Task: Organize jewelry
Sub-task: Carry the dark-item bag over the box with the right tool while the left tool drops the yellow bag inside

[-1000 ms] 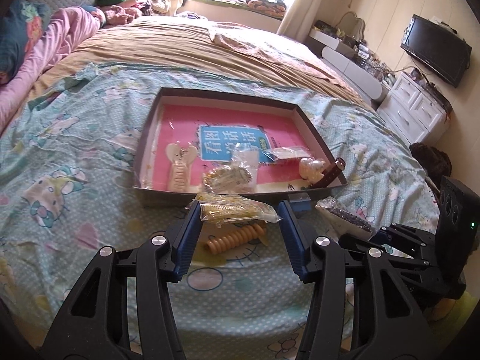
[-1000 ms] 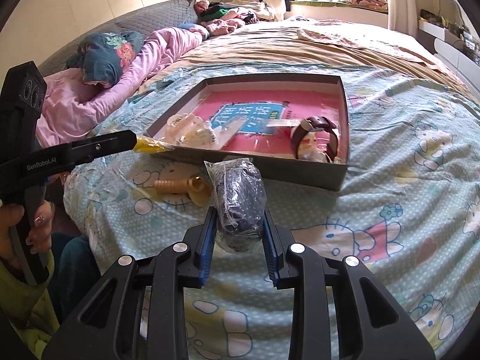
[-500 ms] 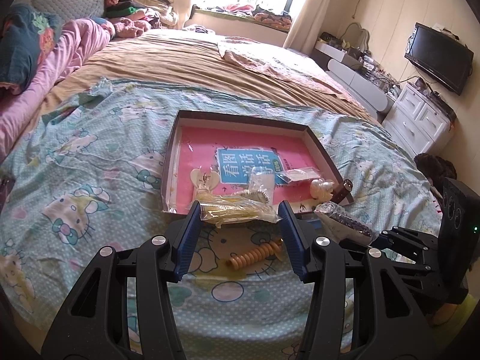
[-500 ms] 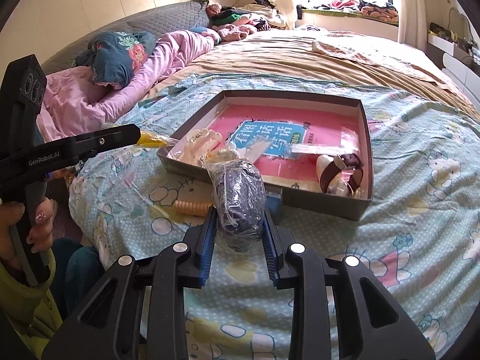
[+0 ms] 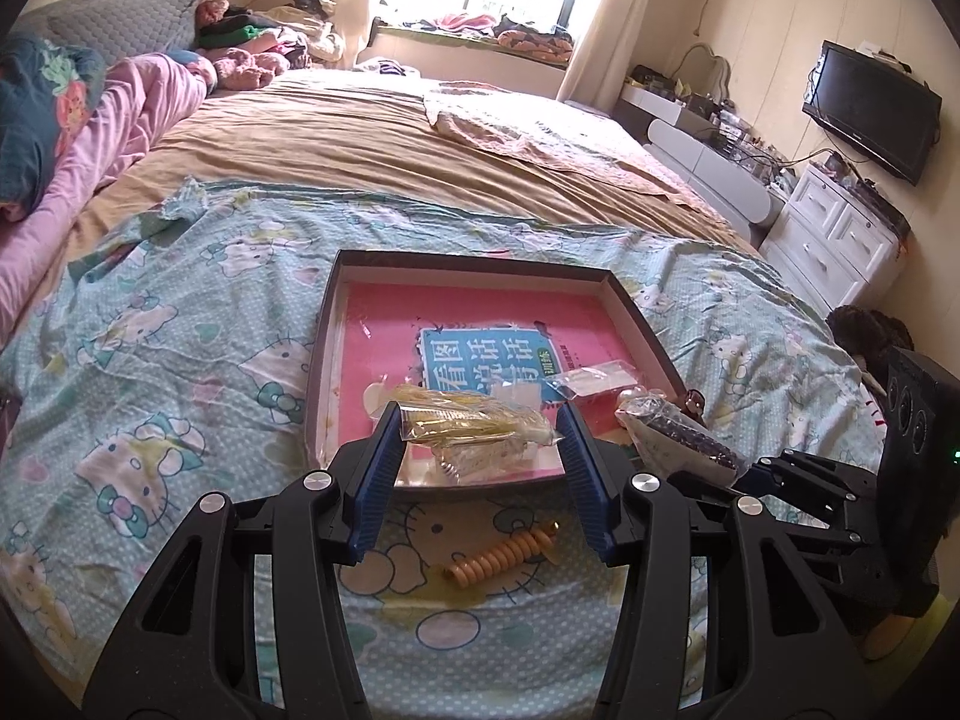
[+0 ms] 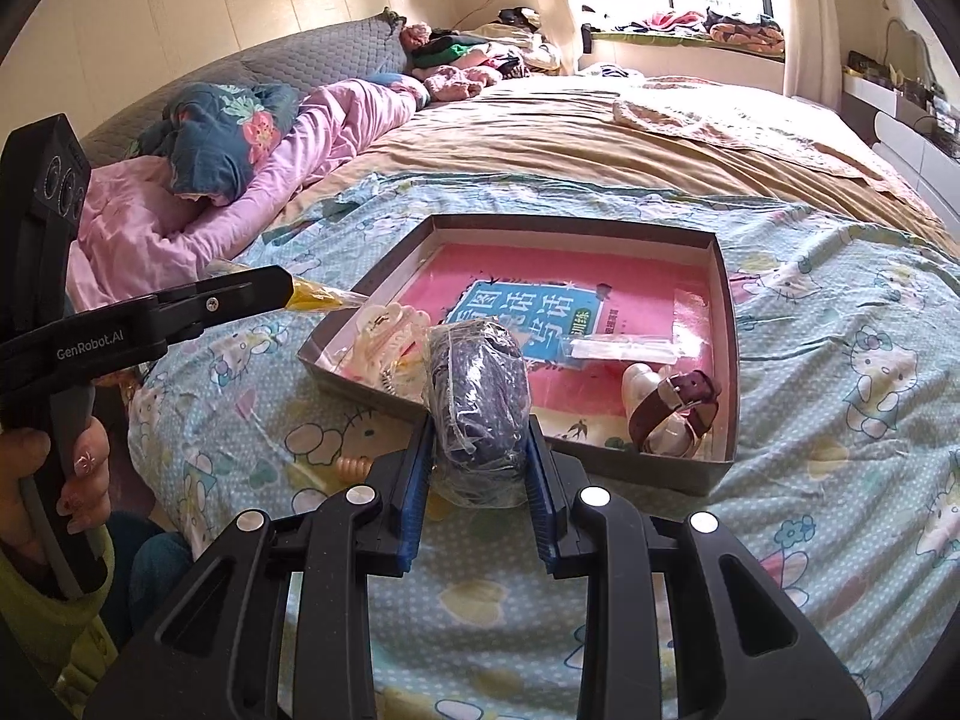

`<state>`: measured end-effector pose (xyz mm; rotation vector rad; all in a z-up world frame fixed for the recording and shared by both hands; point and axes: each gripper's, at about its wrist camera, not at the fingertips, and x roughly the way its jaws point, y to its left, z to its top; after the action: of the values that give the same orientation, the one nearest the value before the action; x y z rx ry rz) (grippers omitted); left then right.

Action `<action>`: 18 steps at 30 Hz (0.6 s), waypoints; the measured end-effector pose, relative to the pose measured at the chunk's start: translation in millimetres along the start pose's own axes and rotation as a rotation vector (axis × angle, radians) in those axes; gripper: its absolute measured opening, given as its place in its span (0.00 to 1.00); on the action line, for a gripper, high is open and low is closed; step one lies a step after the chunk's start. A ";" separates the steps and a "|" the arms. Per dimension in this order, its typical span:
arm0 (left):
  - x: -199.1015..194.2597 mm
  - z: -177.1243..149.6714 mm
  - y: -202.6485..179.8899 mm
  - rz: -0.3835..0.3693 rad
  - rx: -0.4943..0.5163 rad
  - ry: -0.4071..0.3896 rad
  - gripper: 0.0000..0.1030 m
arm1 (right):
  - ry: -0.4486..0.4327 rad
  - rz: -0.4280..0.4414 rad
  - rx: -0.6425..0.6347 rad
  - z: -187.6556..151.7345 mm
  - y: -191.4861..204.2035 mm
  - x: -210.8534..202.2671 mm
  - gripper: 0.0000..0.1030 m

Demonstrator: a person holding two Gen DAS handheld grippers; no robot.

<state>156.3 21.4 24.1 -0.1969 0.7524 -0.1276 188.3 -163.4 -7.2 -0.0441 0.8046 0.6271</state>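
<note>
Jewelry: sorted in small clear bags; two bags in the air, more already lying in the shallow box (image 5: pixel 636 318) on the bed.
Left gripper (image 5: pixel 477 444): clamped on the ends of a clear bag of yellow-gold pieces (image 5: pixel 474 420), held level above the near edge of the box.
Right gripper (image 6: pixel 477 450): squeezed tight around a clear bag of dark beads (image 6: pixel 477 396), held upright just short of the near wall of the box.
Box contents: pink and blue printed liner (image 6: pixel 528 324), a cream hair clip (image 6: pixel 384 342) at the near left corner, a brown strap on a pale stand (image 6: pixel 672 408) at the near right, a flat clear sachet (image 6: pixel 624 351) between them.
Left on the bed: an orange coil hair tie (image 5: pixel 504 555) on the cartoon-cat sheet (image 5: pixel 150 360), in front of the box and below the left gripper.
Step in hand: carrying both bags toward the box, neither yet released.
Next move: forward over a bare patch of liner, down low, then jaws apart so each bag drops flat without covering the clip or the strap.
After that: probably the coil tie, the only loose piece in view.
Doubt: exact contents of the yellow-gold bag unclear through the crinkled plastic; possibly chains.
</note>
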 end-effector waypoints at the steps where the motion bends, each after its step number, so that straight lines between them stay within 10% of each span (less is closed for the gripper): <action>1: 1.4 2.1 -0.7 -0.004 0.004 -0.003 0.42 | -0.001 -0.003 0.004 1.2 -1.4 1.2 0.27; 18: 51.3 15.6 1.7 -0.016 0.028 0.053 0.42 | 0.015 -0.049 0.044 6.7 -17.1 14.0 0.27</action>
<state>204.3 15.6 0.7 -0.1735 0.8015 -0.1591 209.3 -168.5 -15.5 -0.0281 0.8295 0.5632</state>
